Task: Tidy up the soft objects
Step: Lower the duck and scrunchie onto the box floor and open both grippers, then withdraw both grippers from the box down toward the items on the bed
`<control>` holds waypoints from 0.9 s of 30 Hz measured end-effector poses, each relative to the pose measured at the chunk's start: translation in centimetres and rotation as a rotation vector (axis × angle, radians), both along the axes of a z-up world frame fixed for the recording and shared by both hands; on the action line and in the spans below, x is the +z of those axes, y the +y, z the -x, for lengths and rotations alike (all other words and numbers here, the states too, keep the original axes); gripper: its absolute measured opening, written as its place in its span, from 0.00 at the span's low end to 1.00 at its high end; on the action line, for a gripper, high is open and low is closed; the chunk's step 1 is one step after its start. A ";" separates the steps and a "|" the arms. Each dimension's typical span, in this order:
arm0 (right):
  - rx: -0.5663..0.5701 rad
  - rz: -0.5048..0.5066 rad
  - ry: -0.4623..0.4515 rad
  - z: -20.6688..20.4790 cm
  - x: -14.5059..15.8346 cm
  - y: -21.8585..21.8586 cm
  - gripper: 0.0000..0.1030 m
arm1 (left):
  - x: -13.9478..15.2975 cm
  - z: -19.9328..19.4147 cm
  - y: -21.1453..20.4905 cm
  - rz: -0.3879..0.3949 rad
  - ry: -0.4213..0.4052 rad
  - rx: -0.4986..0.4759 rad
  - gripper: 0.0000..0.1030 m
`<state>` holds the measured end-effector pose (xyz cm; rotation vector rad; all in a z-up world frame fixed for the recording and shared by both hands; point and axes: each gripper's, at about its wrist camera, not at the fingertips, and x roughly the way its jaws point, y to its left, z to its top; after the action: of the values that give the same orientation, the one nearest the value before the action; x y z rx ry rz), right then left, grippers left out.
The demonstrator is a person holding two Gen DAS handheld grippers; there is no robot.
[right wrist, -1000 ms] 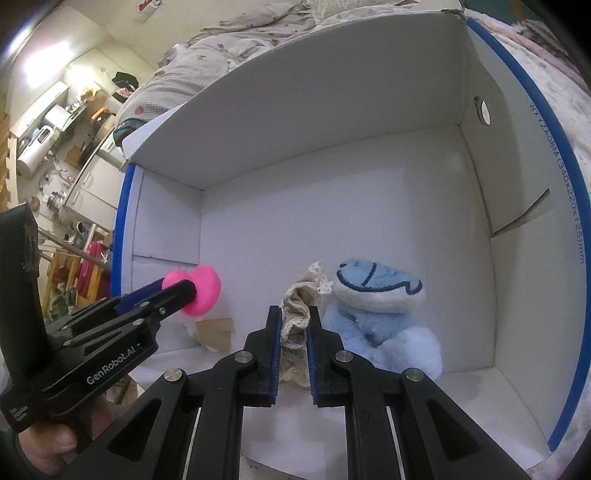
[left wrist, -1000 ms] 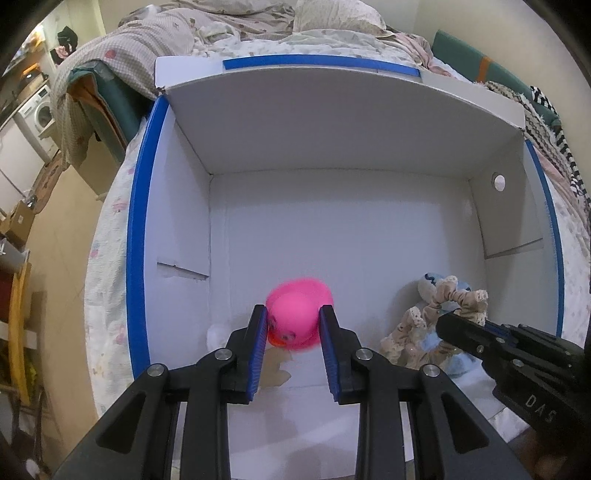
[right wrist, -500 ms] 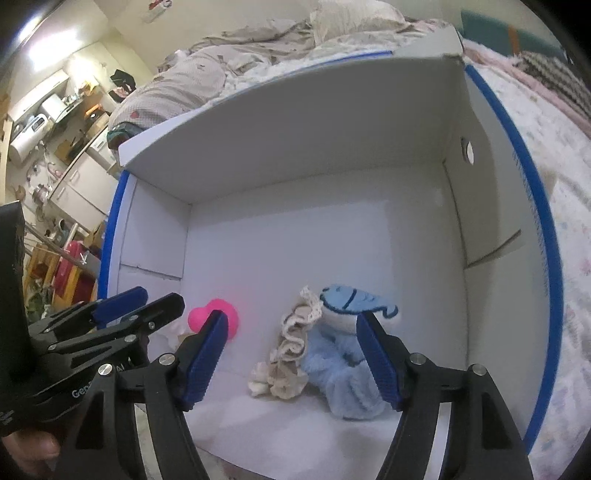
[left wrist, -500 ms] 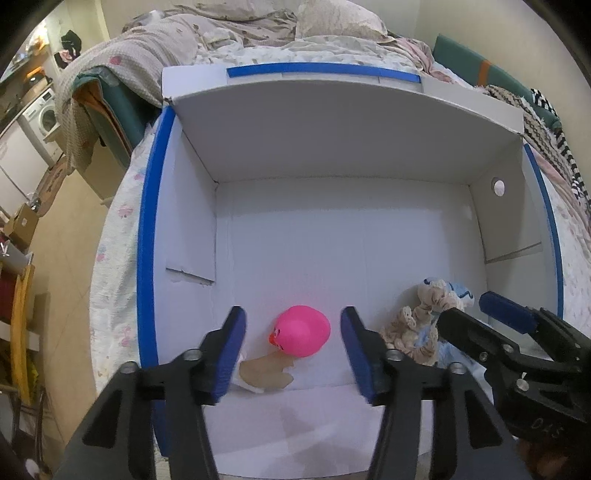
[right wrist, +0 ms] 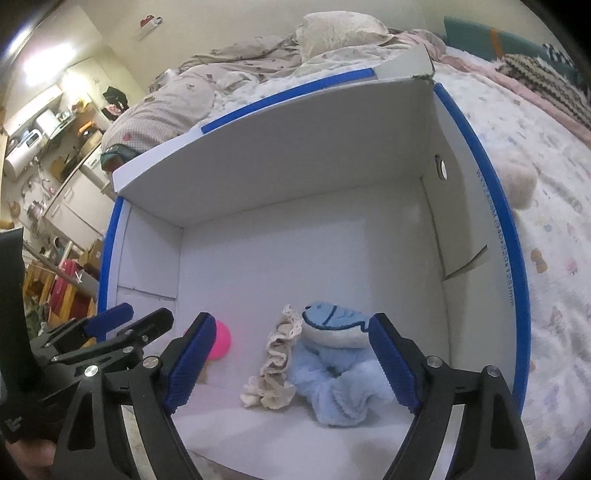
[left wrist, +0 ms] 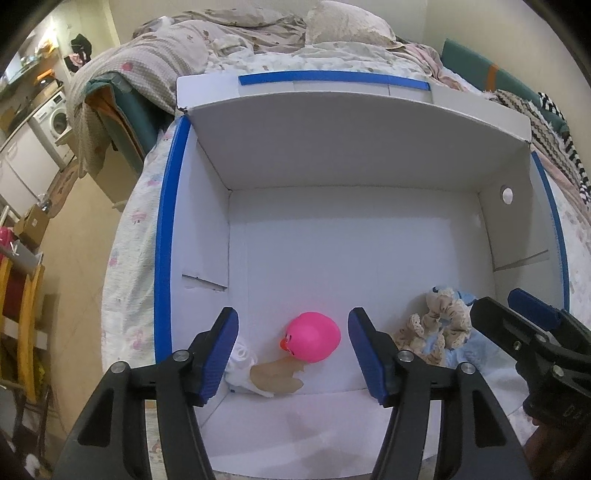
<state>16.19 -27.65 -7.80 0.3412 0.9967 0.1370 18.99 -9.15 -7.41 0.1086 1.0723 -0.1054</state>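
Observation:
A white box with blue edges (left wrist: 166, 229) (right wrist: 498, 236) stands on the bed. On its floor near the front lie a pink rubber duck (left wrist: 312, 341) (right wrist: 221, 341), a beige frilly scrunchie (left wrist: 437, 328) (right wrist: 275, 363) and a light blue plush (right wrist: 338, 365) (left wrist: 461, 354). A white and tan soft piece (left wrist: 267, 374) lies left of the duck. My left gripper (left wrist: 293, 356) is open and empty above the duck. My right gripper (right wrist: 291, 367) is open and empty above the scrunchie and plush.
The box sits on a floral bedspread (right wrist: 546, 221) with rumpled bedding and pillows (left wrist: 288, 33) behind it. A beige fuzzy object (right wrist: 521, 184) lies on the bed right of the box. Floor and furniture lie to the left (left wrist: 33, 147).
Both grippers opened, letting go of the pink duck and the scrunchie, and drew back and up from the box floor. The duck and scrunchie now rest in the box.

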 end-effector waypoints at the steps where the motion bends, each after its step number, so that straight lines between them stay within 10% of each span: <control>1: -0.003 0.001 -0.001 0.1 0.0 -0.1 0.87 | 0.1 0.0 0.1 0.001 -0.001 0.001 0.57; 27: -0.089 -0.127 0.041 6.8 0.6 -2.1 0.87 | 4.2 7.1 7.0 0.051 -0.099 0.074 0.57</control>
<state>9.40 -29.75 -7.15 0.5057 1.0136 0.1137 11.88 -2.18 -3.18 0.0278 0.9730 -0.0602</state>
